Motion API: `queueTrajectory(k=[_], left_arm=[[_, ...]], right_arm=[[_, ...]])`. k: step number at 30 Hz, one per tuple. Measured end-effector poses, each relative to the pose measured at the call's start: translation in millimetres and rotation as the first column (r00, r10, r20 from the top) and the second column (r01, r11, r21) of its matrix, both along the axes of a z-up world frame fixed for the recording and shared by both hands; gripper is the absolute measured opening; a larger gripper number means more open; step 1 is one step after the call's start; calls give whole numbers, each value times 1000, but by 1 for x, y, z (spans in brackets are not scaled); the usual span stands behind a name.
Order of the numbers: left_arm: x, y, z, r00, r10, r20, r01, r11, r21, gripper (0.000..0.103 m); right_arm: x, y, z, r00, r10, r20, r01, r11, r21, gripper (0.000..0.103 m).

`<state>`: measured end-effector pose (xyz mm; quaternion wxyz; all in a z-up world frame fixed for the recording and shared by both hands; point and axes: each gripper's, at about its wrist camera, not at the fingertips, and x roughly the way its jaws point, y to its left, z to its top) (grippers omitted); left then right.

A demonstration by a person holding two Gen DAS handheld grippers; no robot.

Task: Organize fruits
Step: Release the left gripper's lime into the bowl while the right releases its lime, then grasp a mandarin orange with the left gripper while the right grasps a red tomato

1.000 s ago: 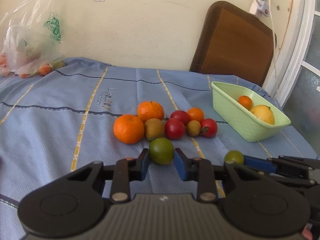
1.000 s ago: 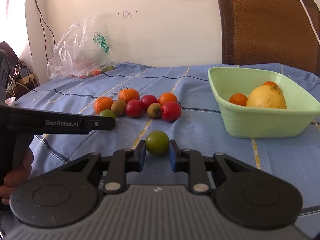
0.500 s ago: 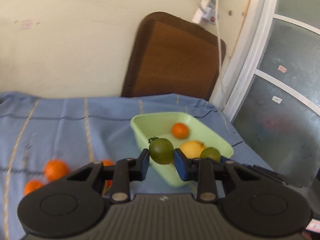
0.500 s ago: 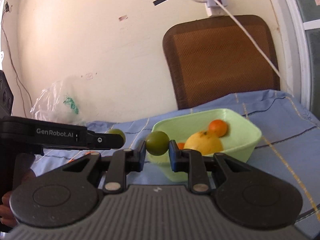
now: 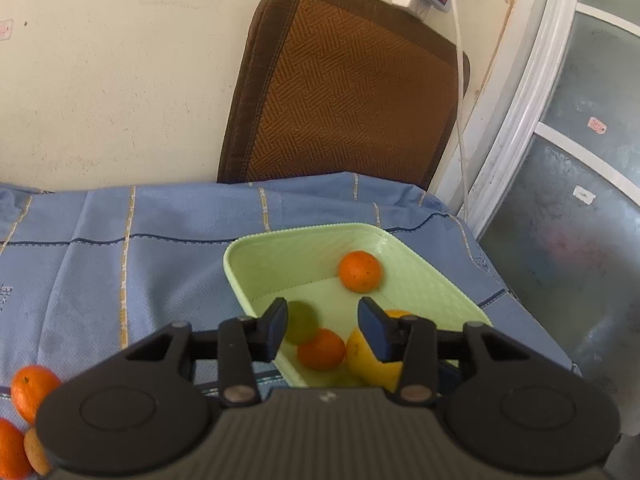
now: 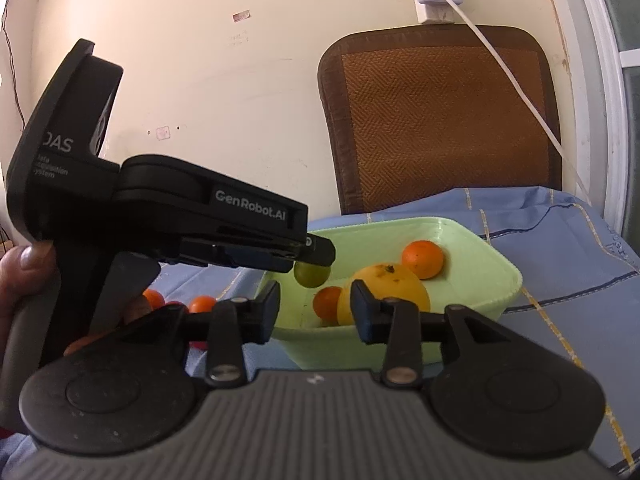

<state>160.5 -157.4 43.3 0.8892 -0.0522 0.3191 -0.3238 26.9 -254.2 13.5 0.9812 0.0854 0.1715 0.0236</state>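
While both tools' jaws are opening empty, a green fruit lies below the left tool in the basket.

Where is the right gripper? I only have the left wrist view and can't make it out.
Observer: In the right wrist view, the right gripper points into the green basket from its near side. Its fingers are opening, with nothing between them.
Operator: How high is the green fruit, seen from the side?
Observer: The green fruit is just under the tips of the left gripper, whose fingers are opening. It is about level with the basket's rim.
Operator: What is at the left edge of that view?
Observer: A hand wrapped around the left gripper's handle.
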Motion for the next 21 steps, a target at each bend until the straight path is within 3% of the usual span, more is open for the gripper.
queueTrajectory(k=[4,8,13,17,19,21], left_arm=[[-20,43,16,997,63,41,-60,996,-73,43],[-44,120,20,975,215,54,-208,972,-112,46],[-58,191,-5,919,395,8,-395,918,-17,46],[-60,204,-24,914,404,-25,-404,915,21,46],[-58,199,-29,921,390,-5,-389,920,48,64],[-52,187,-33,922,385,33,-387,915,119,70]], right_arm=[[-3,-6,1,1000,-13,18,12,999,38,42],[-12,-6,6,997,1,73,-5,999,52,42],[-13,9,11,991,110,77,-115,991,73,41],[-5,42,12,976,216,-20,-215,976,24,41],[4,60,9,971,227,-80,-231,972,-44,41],[15,77,4,966,216,-143,-234,963,-130,41]])
